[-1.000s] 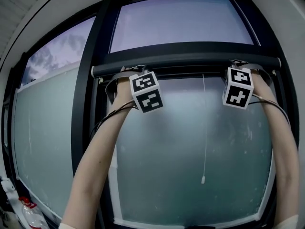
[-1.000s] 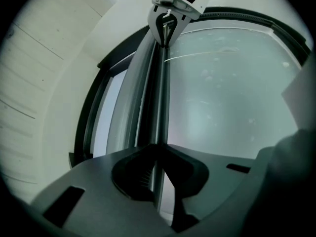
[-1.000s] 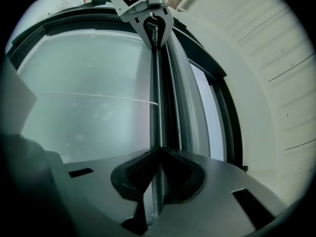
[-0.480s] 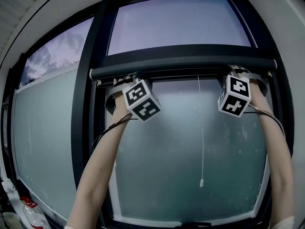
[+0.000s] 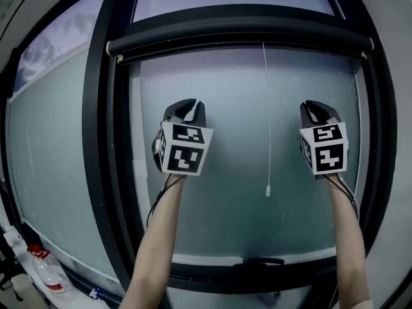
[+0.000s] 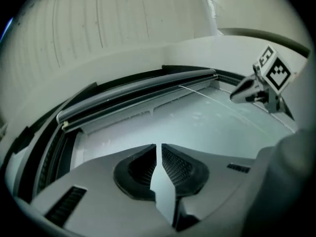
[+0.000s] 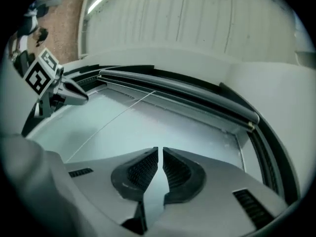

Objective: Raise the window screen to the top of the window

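Note:
The rolled-up window screen's dark bar (image 5: 238,34) (image 6: 138,90) (image 7: 177,90) lies across the top of the frosted pane. Its thin pull cord (image 5: 266,121) hangs down the glass. My left gripper (image 5: 190,107) (image 6: 158,149) is well below the bar at mid-pane, apart from it. Its jaws have just been opening and stand a narrow slit apart with nothing between them. My right gripper (image 5: 315,108) (image 7: 160,152) hovers at the same height on the right, also parted by a slit and empty. Each gripper view shows the other gripper (image 6: 247,89) (image 7: 69,94) over the pane.
A thick dark frame post (image 5: 100,140) stands left of the pane, with another frosted pane (image 5: 45,147) beyond it. A dark window handle (image 5: 261,262) sits on the bottom rail. Bottles (image 5: 48,272) stand at the lower left.
Both grippers have come away from the screen's bar and dropped to mid-pane, rolling so their marker cubes face me squarely. The bar stays at the top.

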### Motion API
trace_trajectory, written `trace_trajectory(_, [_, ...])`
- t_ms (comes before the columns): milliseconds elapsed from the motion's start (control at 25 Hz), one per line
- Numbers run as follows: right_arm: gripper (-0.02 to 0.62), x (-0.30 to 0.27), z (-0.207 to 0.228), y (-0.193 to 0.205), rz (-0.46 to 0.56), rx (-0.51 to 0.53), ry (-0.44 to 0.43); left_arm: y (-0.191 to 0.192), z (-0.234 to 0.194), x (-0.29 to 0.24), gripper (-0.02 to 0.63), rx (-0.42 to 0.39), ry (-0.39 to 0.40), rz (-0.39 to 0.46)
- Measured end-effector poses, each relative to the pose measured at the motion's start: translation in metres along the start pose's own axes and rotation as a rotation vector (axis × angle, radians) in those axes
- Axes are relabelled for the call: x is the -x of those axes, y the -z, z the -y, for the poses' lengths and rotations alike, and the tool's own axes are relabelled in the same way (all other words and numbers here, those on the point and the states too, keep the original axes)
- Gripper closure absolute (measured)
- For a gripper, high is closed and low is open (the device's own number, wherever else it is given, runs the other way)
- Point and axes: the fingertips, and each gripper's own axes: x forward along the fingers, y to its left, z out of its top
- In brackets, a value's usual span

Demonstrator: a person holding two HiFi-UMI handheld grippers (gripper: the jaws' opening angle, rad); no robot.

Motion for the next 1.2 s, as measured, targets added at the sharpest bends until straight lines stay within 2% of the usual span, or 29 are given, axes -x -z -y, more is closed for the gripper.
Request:
trace_trajectory(120, [0.575,0.034,-0.025,0.032,-0.015,-0.16,-0.003,0.03,0.019,0.03,0.574,0.143,0.01,-0.02])
trace_trajectory(200, [0.575,0.065,-0.045,0.049,-0.025,-0.229,-0.017,0.057,0.038,0.057,0.574,0.228,0.023,-0.052])
trace_trajectory(360, [0.575,0.142,-0.088,0.086,-0.055,-0.284,-0.068,0.12,0.086,0.126,0.575,0.35,0.012,-0.098])
trace_trajectory(440, [0.575,0.181,-0.12,0.116,-0.089,-0.294,-0.082,0.164,0.11,0.168,0.582,0.39,-0.005,-0.154])
trace_trajectory(560, [0.575,0.235,-0.18,0.164,-0.194,-0.32,-0.153,0.222,0.145,0.24,0.583,0.43,0.021,-0.277])
trace_trajectory(720, [0.575,0.329,-0.231,0.223,-0.376,-0.413,-0.282,0.251,0.193,0.359,0.583,0.483,0.107,-0.387])
trace_trajectory(840, [0.575,0.402,-0.251,0.258,-0.537,-0.468,-0.324,0.274,0.222,0.42,0.583,0.516,0.113,-0.482])
trace_trajectory(960, [0.575,0.422,-0.257,0.26,-0.578,-0.539,-0.293,0.279,0.246,0.424,0.583,0.534,0.111,-0.498])
trace_trajectory(1120, [0.575,0.4,-0.264,0.253,-0.536,-0.507,-0.266,0.275,0.261,0.398,0.583,0.492,0.138,-0.471])
trace_trajectory(1200, [0.575,0.392,-0.269,0.248,-0.526,-0.502,-0.271,0.274,0.258,0.396,0.583,0.505,0.135,-0.474])
